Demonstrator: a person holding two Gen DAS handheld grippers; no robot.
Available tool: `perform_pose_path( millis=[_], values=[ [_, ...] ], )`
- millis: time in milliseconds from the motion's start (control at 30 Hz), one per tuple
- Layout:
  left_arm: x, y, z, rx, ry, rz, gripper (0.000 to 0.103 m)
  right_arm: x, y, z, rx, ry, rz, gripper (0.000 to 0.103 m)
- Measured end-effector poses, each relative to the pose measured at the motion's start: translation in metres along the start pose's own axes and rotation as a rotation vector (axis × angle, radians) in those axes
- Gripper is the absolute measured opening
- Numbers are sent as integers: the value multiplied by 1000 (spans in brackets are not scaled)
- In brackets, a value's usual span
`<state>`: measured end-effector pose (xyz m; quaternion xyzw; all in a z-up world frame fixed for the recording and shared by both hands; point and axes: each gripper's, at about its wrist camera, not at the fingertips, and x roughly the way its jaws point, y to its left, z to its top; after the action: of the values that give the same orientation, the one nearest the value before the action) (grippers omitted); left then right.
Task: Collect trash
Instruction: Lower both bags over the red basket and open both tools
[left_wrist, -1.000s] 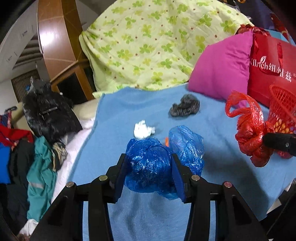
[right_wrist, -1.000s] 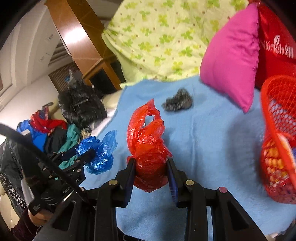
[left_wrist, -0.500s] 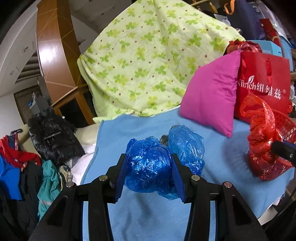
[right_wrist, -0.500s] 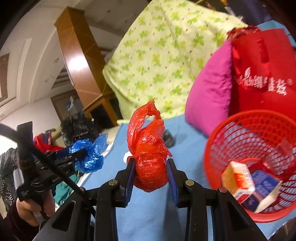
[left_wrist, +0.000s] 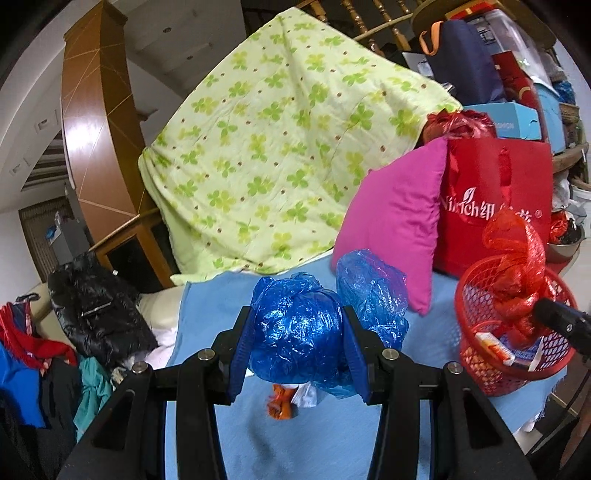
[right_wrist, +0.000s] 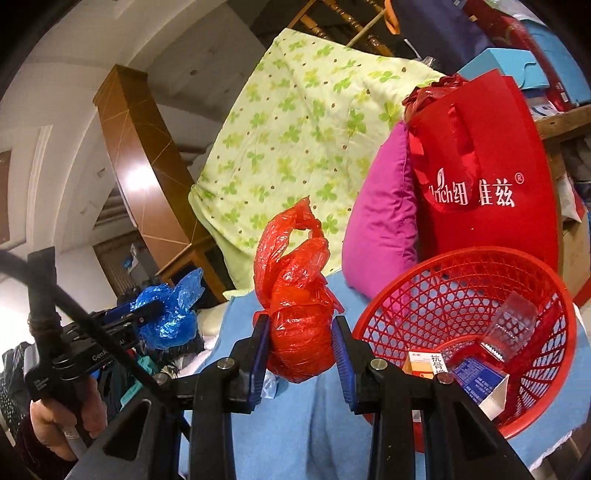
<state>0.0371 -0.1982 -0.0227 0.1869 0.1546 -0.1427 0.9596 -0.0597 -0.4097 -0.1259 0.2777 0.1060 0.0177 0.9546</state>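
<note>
Left wrist view: compared with a second ago, we have lifted the left tool off the blue sheet. The white scrap and grey wad that lay ahead of us have gone from view, and only a small orange and white scrap shows below the load. The red basket, then at the right edge, now sits in full view to our right, with the red bag hanging over it from the right tool. We judge that both loads are close to the drop. The left tool is narrowed onto the blue bag; its blue pads press the bag's sides and a loose tail of plastic puffs out to the right of it.

Right wrist view: the basket has come from the frame's edge to just right of the right tool, and we now look down into it at boxes and a clear wrapper. The right tool is clamped on the red bag, which is gripped at its bulging lower part with its knotted handles standing up. The bag hangs beside the near left rim, not yet over the middle; we judge that a short shift right comes before letting go. The left tool with its blue bag hangs well to the left, so that bag goes in second.
</note>
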Motion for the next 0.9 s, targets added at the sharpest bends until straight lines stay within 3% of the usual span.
perform_pose_path(
  millis=[900],
  values=[
    [-14,-55,35,31,-42,-113,48,-33,-31,9,76,-76,-49,36]
  ],
)
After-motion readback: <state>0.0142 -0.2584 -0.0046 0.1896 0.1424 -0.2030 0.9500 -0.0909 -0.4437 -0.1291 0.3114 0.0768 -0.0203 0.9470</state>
